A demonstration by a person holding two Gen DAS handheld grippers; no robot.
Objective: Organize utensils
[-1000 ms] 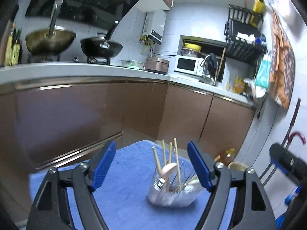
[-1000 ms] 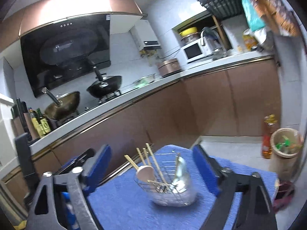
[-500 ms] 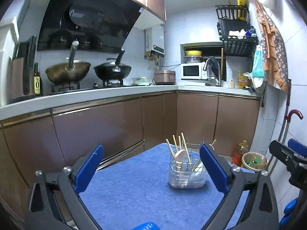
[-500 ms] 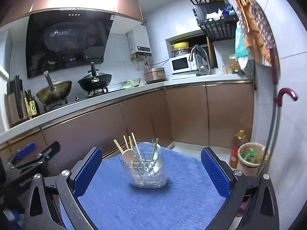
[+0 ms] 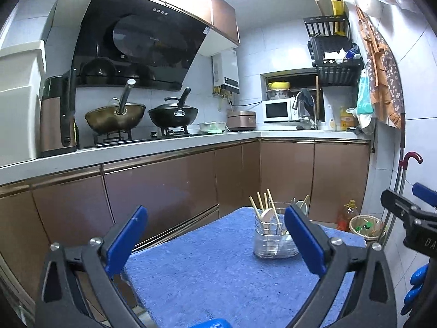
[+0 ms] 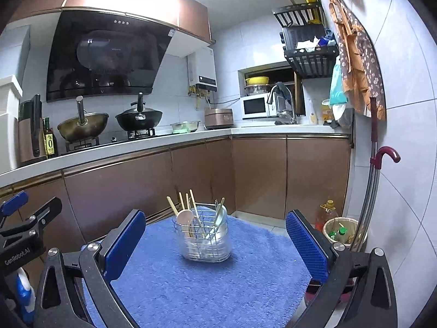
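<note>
Only in the right view: oil bottle (image 6: 50, 141) beside the wok (image 6: 82, 128).

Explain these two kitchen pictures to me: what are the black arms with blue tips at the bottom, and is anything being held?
There is no robot here. A person carries a pair of hand-held tongs in each hand, and a wide-angle camera on each pair looks forward along its two fingers. One picture comes from the left tongs, the other from the right tongs; the blue parts are their pads. Both stand wide open, having just been opening, and hold nothing. Ahead of them, on a blue towel, stands a clear wire utensil holder with chopsticks and spoons upright inside. The kitchen counter with its woks lies behind.
</note>
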